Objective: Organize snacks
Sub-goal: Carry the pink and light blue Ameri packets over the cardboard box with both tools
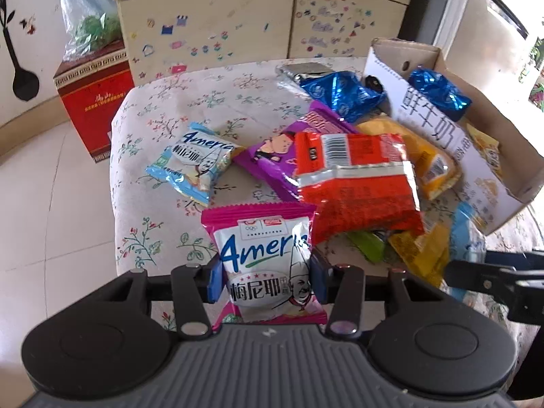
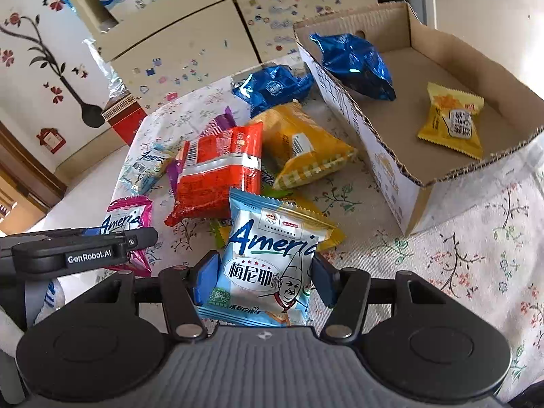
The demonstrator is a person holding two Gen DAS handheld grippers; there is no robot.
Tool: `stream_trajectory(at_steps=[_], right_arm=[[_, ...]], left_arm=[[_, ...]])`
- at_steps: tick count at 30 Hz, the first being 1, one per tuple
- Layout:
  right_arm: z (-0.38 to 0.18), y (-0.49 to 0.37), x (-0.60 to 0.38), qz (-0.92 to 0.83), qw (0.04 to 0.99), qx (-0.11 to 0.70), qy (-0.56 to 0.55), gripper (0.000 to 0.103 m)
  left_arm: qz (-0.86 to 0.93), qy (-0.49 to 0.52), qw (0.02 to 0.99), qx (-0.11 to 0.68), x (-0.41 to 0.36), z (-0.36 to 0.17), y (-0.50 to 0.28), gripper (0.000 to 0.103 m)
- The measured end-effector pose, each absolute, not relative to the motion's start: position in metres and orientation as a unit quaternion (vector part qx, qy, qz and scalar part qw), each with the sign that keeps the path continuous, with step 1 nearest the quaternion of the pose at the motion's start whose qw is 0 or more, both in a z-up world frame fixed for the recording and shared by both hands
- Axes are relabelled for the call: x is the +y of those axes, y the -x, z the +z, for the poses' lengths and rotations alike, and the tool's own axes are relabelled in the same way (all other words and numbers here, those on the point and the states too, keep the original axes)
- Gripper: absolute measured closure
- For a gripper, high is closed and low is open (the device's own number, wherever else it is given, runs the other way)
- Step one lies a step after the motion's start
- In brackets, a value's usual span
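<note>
My left gripper (image 1: 267,278) is shut on a pink-edged snack packet (image 1: 265,255), held just above the near edge of the floral tablecloth (image 1: 163,108). My right gripper (image 2: 260,278) is shut on a light blue packet of the same brand (image 2: 268,265), its pads pressing both sides. Between them lies a pile: a red packet (image 1: 353,176), a purple one (image 1: 268,159), a yellow one (image 2: 302,142) and a blue foil one (image 2: 272,85). Another light blue packet (image 1: 193,163) lies apart at the left. The cardboard box (image 2: 357,129) at the right holds a blue foil packet (image 2: 353,64) and a small yellow packet (image 2: 452,119).
A sticker-covered cupboard (image 1: 238,27) stands behind the table. A red box (image 1: 95,102) with a plastic bag on top sits on the tiled floor at the left. The table's left edge drops off to the floor. Bare cloth lies in front of the cardboard box (image 2: 459,255).
</note>
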State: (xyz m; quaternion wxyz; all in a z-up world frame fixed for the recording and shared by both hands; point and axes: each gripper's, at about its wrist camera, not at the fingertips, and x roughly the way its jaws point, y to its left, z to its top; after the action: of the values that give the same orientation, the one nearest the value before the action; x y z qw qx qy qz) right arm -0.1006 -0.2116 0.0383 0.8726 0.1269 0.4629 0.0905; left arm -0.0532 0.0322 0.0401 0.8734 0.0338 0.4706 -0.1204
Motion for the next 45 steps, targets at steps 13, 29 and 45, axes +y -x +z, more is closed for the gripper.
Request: stream_trajectory(at_steps=[13, 29, 45], right_arm=[[0.056, 0.109, -0.213, 0.1, 0.892, 0.43, -0.102, 0.039], [0.11, 0.108, -0.231, 0.122, 0.925, 0.352, -0.071, 0.039], [0.142, 0.065, -0.332, 0.016, 0.944, 0.301, -0.131, 0.039]], left_arm=[[-0.146, -0.048, 0.889, 0.431, 0.008, 0.059, 0.077, 0.056], [-0.156, -0.067, 0.92, 0.354, -0.015, 0.089, 0.079, 0.056], [-0.237, -0.019, 0.914, 0.329, -0.068, 0.106, 0.044, 0.056]])
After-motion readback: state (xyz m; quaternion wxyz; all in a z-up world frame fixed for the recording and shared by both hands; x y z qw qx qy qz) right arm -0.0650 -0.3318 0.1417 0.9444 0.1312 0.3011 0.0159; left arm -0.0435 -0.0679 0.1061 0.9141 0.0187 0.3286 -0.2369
